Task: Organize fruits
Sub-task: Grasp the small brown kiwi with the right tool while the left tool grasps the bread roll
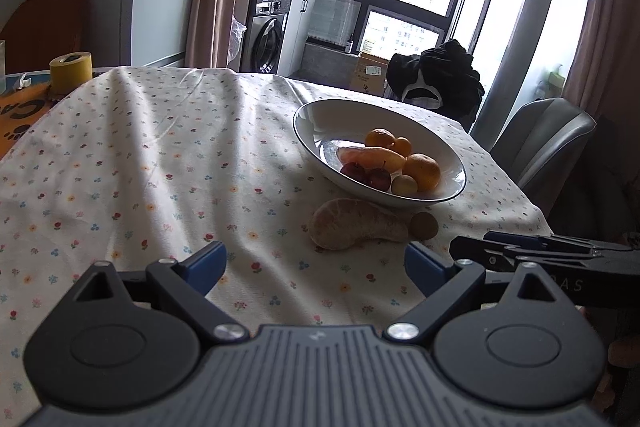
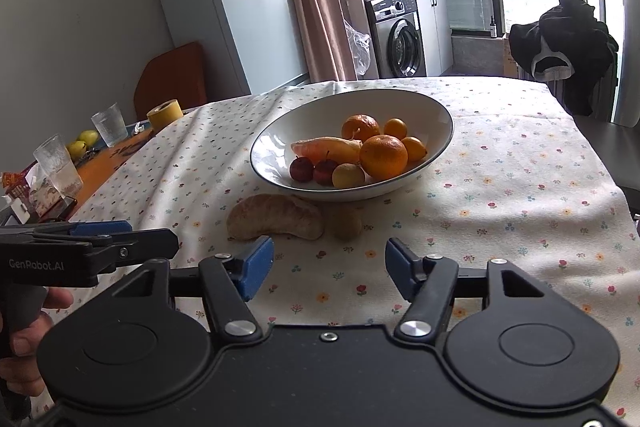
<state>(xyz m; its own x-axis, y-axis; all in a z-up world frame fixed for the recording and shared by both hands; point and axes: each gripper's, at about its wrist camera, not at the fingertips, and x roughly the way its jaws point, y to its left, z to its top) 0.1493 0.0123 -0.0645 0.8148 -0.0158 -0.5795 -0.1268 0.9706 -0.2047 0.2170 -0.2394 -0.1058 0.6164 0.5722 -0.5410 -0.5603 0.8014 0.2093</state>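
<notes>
A white bowl (image 1: 320, 115) (image 2: 420, 107) on the flowered tablecloth holds oranges (image 2: 383, 156), a peeled pomelo wedge, two small red fruits (image 2: 302, 169) and a yellow-green fruit. In front of the bowl, a pale peeled pomelo segment (image 1: 354, 225) (image 2: 276, 217) and a small brown round fruit (image 1: 425, 225) (image 2: 347, 223) lie on the cloth. My left gripper (image 1: 316, 267) is open and empty, just short of the segment. My right gripper (image 2: 329, 267) is open and empty, just short of both loose fruits. Each gripper shows in the other's view, the right one at the right edge (image 1: 540, 253), the left one at the left edge (image 2: 92, 247).
A yellow tape roll (image 1: 71, 71) (image 2: 165, 114), two glasses (image 2: 107, 125), yellow-green fruits (image 2: 82, 143) and clutter sit on the table's left end. A grey chair (image 1: 548, 143) and a chair draped with black clothing (image 2: 560, 39) stand at the far right side.
</notes>
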